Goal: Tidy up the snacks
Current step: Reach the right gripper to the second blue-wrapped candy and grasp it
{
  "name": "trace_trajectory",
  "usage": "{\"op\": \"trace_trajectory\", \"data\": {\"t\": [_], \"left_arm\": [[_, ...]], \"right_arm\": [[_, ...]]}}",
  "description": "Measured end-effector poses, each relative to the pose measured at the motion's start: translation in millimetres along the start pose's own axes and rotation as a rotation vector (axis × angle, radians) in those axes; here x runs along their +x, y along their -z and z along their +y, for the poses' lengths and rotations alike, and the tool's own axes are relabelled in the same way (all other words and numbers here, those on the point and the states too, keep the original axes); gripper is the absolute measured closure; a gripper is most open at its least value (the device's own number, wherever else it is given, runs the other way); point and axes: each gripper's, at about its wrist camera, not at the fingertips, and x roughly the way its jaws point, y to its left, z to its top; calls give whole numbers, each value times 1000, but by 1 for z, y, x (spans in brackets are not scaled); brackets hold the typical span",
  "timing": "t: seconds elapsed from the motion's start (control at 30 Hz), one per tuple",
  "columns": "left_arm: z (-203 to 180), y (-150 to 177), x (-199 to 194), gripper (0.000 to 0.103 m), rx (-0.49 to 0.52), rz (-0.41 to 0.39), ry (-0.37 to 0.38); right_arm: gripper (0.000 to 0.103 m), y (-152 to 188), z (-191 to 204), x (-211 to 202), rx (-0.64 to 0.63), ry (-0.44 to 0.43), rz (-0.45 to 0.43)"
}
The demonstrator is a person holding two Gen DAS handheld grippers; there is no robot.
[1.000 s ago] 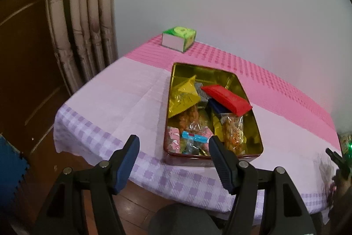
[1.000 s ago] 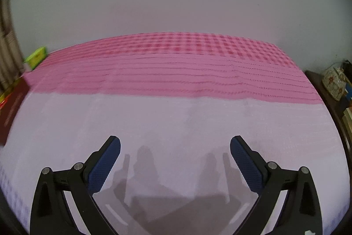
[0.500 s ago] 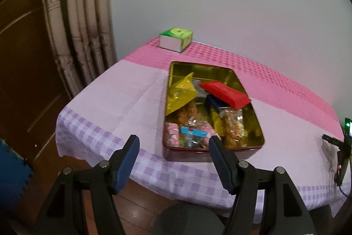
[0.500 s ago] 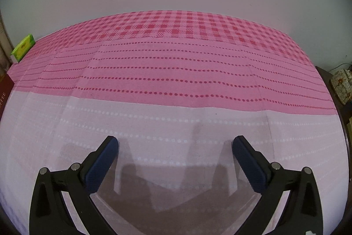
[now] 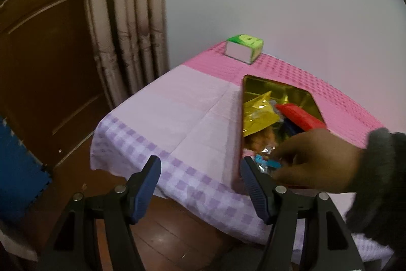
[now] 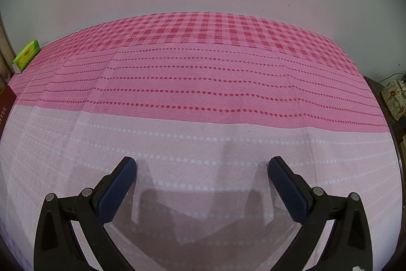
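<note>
In the left wrist view, a brown door and a curtain [image 5: 127, 17] fill the upper left. The left gripper [image 5: 200, 189] sits at the lower centre, its jaws apart with nothing between them, hanging over the tablecloth [image 5: 177, 113] edge. Above centre, a green tissue box [image 5: 244, 47] stands near the wall. Right of centre, the gold tin [image 5: 279, 90] holds the snacks: a yellow packet [image 5: 258, 111], a red packet [image 5: 299, 116] and small wrapped sweets [image 5: 266, 156]. At the lower right a bare hand [image 5: 317, 161] in a dark sleeve [image 5: 380, 169] reaches into the tin's near end.

In the right wrist view, the right gripper [image 6: 203, 192] at the bottom centre is spread wide and empty above bare cloth.

Risks, as I judge them: the tin lies close to the table edge, so the hand could nudge it off; loose wrappers may slip or snag.
</note>
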Motion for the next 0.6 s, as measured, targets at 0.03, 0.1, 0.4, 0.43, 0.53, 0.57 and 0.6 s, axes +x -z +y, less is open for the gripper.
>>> {"op": "trace_trajectory", "data": {"t": [0.03, 0.1, 0.4, 0.43, 0.53, 0.57, 0.6], "left_arm": [[1, -1, 0, 36, -4, -1, 1], [2, -2, 2, 36, -5, -5, 13], [-10, -2, 8, 36, 36, 21, 74], [-13, 0, 6, 36, 54, 21, 79], [-20, 3, 1, 36, 79, 14, 75], [-23, 3, -1, 36, 93, 5, 69], [-27, 3, -3, 36, 111, -6, 60]], "right_arm": [[0, 0, 0, 0, 0, 0, 0], [0, 0, 0, -1, 0, 0, 0], [0, 0, 1, -1, 0, 0, 0], [0, 0, 2, -1, 0, 0, 0], [0, 0, 2, -2, 0, 0, 0], [0, 0, 2, -2, 0, 0, 0], [0, 0, 2, -2, 0, 0, 0]]}}
